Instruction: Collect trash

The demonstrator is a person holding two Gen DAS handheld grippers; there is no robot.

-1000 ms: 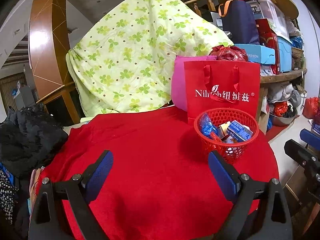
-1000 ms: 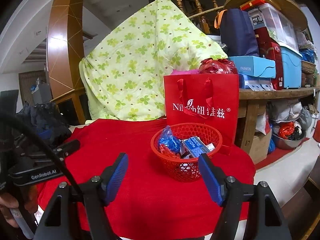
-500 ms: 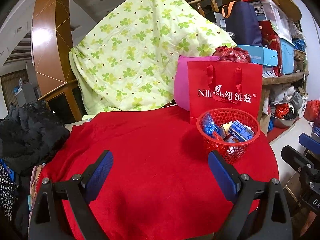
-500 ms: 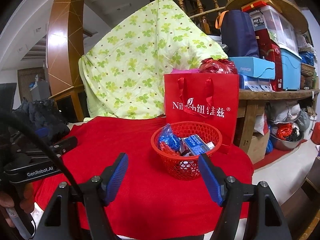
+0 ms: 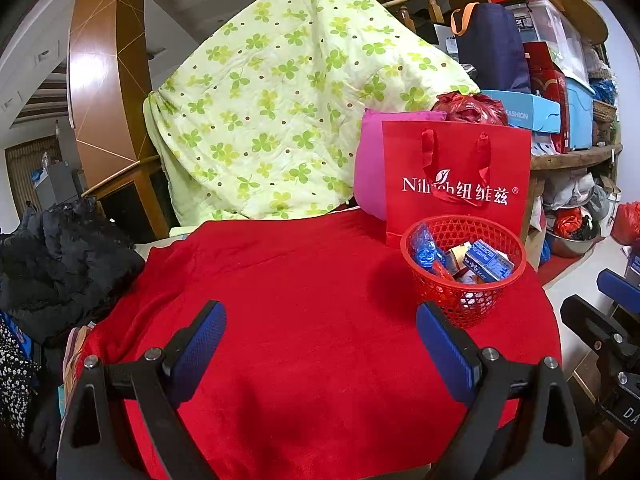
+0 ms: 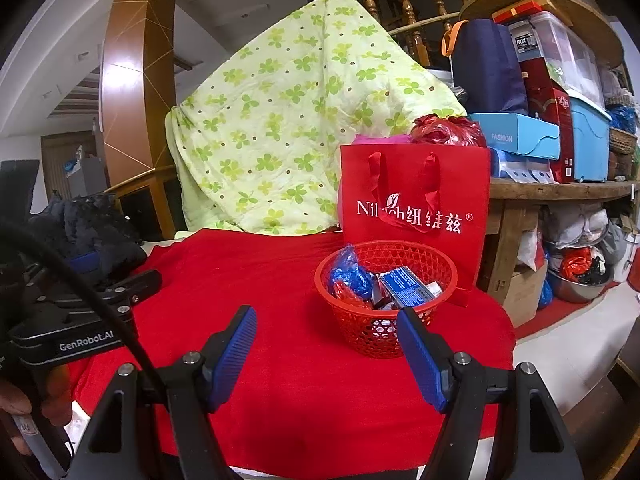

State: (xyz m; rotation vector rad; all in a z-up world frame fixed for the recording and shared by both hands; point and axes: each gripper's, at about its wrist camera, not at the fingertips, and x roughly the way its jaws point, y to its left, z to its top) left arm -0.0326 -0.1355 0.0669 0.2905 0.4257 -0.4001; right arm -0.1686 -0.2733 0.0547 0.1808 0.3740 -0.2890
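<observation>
Left wrist view: the left tongs [image 5: 320, 340] hover over the red cloth [image 5: 300, 300] that covers the surface, their blue pads spread wide with nothing between them. A red mesh basket [image 5: 464, 276] stands on the cloth toward the right, just past the right-hand pad. It holds the trash: a crumpled blue wrapper [image 5: 426, 250] against its left wall, a blue printed carton [image 5: 490, 266] lying tilted on the right, and smaller scraps between them that are too jumbled to name. Directly behind the basket a red paper gift bag [image 5: 456, 184] with white lettering stands upright, with a pink bag [image 5: 368, 176] behind its left edge. A green clover-print quilt [image 5: 288, 120] is draped high behind the surface, and dark clothing [image 5: 60, 264] is heaped at the left. At the right edge of this view the right tongs appear from the side.

From the right wrist view, the right tongs [image 6: 328, 348] are likewise spread and empty above the cloth, with the basket [image 6: 384, 320] just beyond them and partly behind the right pad. The left tongs [image 6: 92, 280] show at the left, a hand [image 6: 24, 404] gripping their handle.
</observation>
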